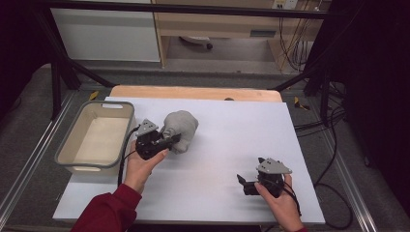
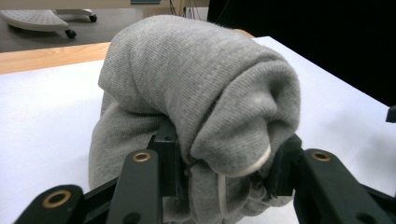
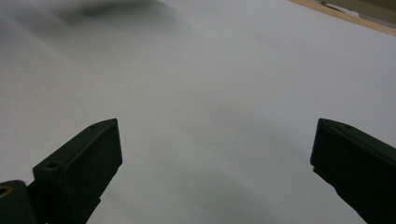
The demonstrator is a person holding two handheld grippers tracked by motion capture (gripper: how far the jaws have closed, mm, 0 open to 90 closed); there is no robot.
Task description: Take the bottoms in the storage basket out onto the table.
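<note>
A rolled grey sock bundle (image 1: 180, 128) rests on the white table sheet (image 1: 227, 145), left of centre. My left gripper (image 1: 170, 141) is shut on the bundle's near end; in the left gripper view the grey knit (image 2: 196, 93) bulges up between the two black jaws, which pinch its lower fold. A white band shows at the bundle's cuff. My right gripper (image 1: 244, 182) sits low over the sheet at the front right, held by a hand. Its jaws stand wide apart over bare white sheet (image 3: 210, 121), with nothing between them.
A beige plastic basin (image 1: 72, 159) stands at the table's left edge, close beside my left hand. Black cables trail off the right side of the table. The wooden table edge (image 1: 193, 92) runs along the back.
</note>
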